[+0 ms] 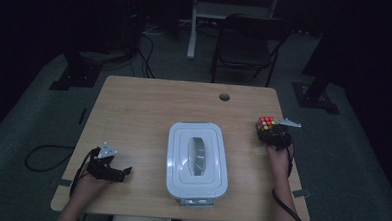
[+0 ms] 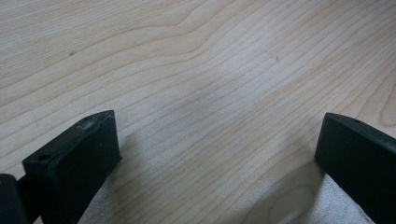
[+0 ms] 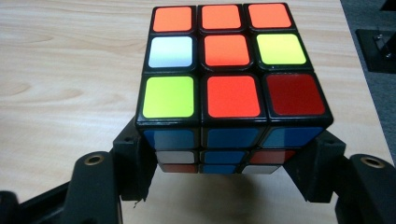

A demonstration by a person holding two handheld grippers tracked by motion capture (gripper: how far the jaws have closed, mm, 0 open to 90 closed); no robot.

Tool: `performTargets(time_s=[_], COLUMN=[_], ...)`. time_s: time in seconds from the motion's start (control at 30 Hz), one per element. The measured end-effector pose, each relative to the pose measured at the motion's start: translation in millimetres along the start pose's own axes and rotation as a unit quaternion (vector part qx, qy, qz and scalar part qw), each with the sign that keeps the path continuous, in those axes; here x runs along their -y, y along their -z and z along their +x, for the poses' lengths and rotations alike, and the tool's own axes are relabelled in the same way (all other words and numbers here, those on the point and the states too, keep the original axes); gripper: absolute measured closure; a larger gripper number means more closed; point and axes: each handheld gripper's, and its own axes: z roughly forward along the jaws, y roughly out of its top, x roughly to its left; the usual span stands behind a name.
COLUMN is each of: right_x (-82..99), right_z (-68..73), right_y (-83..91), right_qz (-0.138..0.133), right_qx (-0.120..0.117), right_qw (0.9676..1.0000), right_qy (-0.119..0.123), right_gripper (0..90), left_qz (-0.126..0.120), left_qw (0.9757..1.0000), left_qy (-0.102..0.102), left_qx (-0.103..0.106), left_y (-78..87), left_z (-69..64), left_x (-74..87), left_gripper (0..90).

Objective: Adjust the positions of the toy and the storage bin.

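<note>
Cube (image 3: 232,84), scrambled, mostly orange top, black edges

Dim lab: bare table (image 1: 149,101), cabled stands (image 1: 80,70)

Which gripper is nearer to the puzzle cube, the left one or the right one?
Right. The right gripper is shut on the puzzle cube; the left gripper rests open beyond the white box.

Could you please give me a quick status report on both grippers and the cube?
Right gripper shut on puzzle cube. Left gripper open over bare table. White lidded container sits mid-table between them.
</note>
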Motion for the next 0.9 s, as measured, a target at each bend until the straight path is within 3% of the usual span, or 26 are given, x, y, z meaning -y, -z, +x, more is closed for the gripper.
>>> performTargets(time_s=[0.33,0.37,0.5,0.73,0.77,0.87,0.9], right_x=[19.0,26.2,35.5,50.8,57.0,62.7,68.2], right_z=[7.8,10.4,14.2,17.9,18.2,16.1,12.4], right_y=[34.0,46.0,60.9,80.0,83.9,87.4,90.5], right_qz=[-0.004,-0.01,-0.014,-0.007,-0.001,0.006,0.01], right_qx=[0.002,-0.003,-0.003,-0.007,0.002,0.004,0.003], right_qw=[0.9996,0.9995,0.9993,0.9992,0.9989,0.9989,0.9994], right_qy=[0.029,0.029,0.035,0.038,0.046,0.046,0.033], right_gripper=[33.9,33.9,33.9,33.9,33.9,33.9,33.9], left_qz=[0.0,0.0,0.0,0.0,0.0,0.0,0.0], left_qw=[1.0,1.0,1.0,1.0,1.0,1.0,1.0], left_qy=[0.0,0.0,0.0,0.0,0.0,0.0,0.0], left_qx=[0.0,0.0,0.0,0.0,0.0,0.0,0.0], left_y=[0.0,0.0,0.0,0.0,0.0,0.0,0.0], left_z=[0.0,0.0,0.1,0.0,0.0,0.1,0.1], left_x=[0.0,0.0,0.0,0.0,0.0,0.0,0.0], left_gripper=[0.7,0.7,0.7,0.7,0.7,0.6,0.7])
